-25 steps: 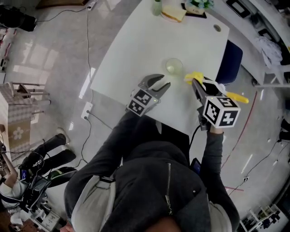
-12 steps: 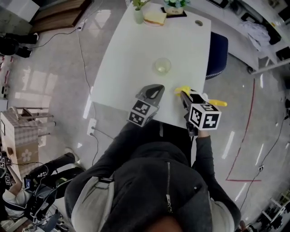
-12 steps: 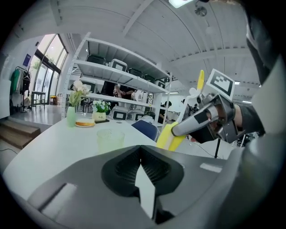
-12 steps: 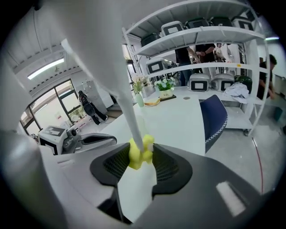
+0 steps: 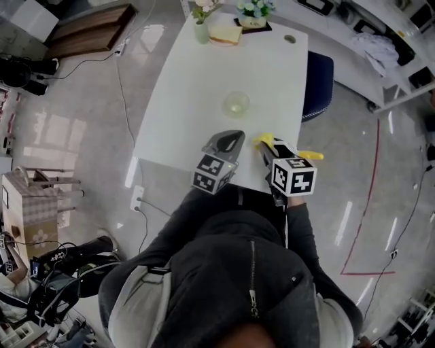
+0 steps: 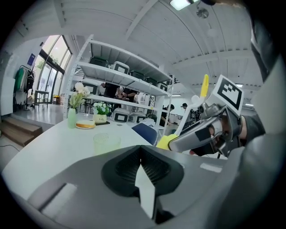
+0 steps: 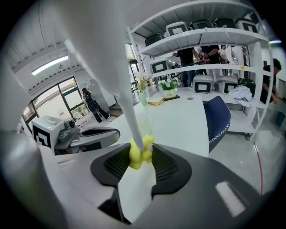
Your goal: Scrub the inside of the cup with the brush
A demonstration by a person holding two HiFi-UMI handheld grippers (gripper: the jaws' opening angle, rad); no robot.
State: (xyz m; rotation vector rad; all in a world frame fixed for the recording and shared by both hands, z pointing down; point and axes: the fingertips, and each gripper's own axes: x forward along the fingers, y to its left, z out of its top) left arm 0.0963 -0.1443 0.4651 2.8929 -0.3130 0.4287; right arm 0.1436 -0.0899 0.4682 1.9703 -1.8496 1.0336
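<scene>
A clear, pale-green cup [image 5: 236,103] stands upright in the middle of the white table [image 5: 204,81]. My left gripper [image 5: 233,138] hovers over the table's near edge, short of the cup, shut with nothing between its jaws. In the left gripper view the left gripper [image 6: 142,163] points at the cup [image 6: 106,143]. My right gripper [image 5: 266,147] is beside it on the right, shut on the yellow brush [image 5: 263,141]. In the right gripper view the right gripper [image 7: 142,157] pinches the brush's yellow part [image 7: 139,154], and its pale stem [image 7: 125,89] runs up and left.
At the table's far end stand a vase of flowers [image 5: 200,28], a plate with a sandwich-like food [image 5: 225,35] and a potted plant [image 5: 253,13]. A blue chair [image 5: 318,76] is at the table's right side. Shelving with boxes and people lies beyond.
The left gripper's jaws have gone from open to shut. Both grippers have drawn back from the cup toward the table's near edge, the right one still holding the brush.
</scene>
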